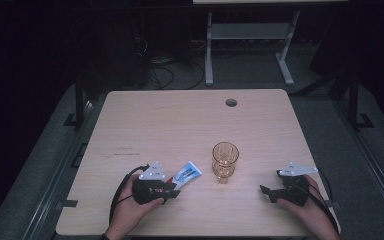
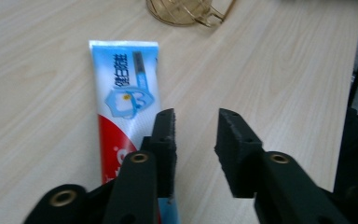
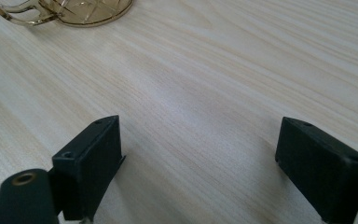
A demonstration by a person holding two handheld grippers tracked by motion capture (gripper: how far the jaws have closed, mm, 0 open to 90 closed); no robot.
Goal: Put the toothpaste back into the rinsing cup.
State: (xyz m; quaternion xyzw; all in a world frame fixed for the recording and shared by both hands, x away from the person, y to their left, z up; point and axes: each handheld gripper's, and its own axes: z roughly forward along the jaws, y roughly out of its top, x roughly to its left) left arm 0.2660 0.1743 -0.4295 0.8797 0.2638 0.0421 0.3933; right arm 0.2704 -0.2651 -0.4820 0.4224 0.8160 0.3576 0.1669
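A toothpaste tube (image 1: 188,173), white and blue with a red end, lies flat on the wooden table (image 1: 180,125) near its front left. My left gripper (image 1: 172,192) is at the tube's red end. In the left gripper view the tube (image 2: 126,88) lies beside and partly under the left jaw, and my left gripper (image 2: 196,125) is open with bare table between its jaws. An amber glass (image 1: 225,160) stands upright just right of the tube; its base (image 2: 186,11) shows ahead. My right gripper (image 1: 266,192) rests open near the front right, right of the glass (image 3: 88,9), holding nothing (image 3: 200,135).
A round cable hole (image 1: 231,102) sits near the table's far edge. Beyond the table stand white frame legs (image 1: 209,55) and loose cables (image 1: 160,70) on the dark floor. A person's hands hold both grippers at the front edge.
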